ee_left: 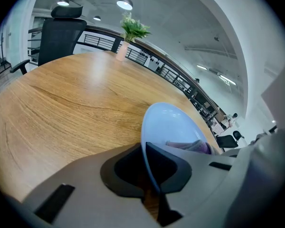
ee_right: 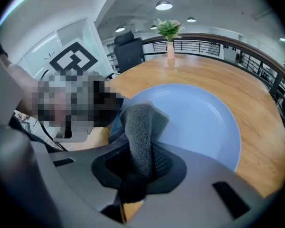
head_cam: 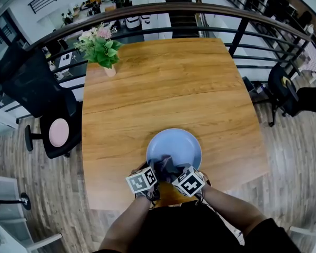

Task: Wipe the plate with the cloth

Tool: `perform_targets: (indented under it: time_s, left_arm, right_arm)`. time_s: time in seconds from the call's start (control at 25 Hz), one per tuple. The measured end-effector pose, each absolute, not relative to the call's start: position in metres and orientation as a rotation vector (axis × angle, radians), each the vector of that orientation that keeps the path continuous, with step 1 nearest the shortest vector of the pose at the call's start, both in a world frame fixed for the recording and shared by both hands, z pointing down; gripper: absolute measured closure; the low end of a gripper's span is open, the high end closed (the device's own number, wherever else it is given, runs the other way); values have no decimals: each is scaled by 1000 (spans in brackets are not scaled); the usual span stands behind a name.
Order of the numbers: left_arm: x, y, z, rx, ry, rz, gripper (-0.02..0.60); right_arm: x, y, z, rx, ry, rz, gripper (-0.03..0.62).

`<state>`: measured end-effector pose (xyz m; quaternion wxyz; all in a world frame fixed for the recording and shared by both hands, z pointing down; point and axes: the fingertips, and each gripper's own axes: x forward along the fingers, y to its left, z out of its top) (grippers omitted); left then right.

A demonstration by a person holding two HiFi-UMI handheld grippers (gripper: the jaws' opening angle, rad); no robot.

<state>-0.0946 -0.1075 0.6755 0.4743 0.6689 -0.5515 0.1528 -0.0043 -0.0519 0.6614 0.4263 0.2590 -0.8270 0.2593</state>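
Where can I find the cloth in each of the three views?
Head view: cloth on the plate, near side.
Left gripper view: right of centre, inside the plate.
Right gripper view: centre, clamped in the right gripper.
Shared landmark: plant at the table's far edge.

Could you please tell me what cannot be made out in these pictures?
- Left gripper view: the body of the left gripper covers most of the cloth.
- Right gripper view: a mosaic patch hides what lies left of the cloth; the right gripper covers the near edge of the plate.
- Head view: marker cubes hide the jaws.
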Motion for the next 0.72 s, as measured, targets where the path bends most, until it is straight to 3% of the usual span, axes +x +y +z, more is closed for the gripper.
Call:
perform_targets:
  time_s: [0.72]
  left_arm:
    - [-94, -106, 673, 1632, -1350, 368, 540]
  right_arm:
    - [88, -84, 665, 730, -1904, 399, 522]
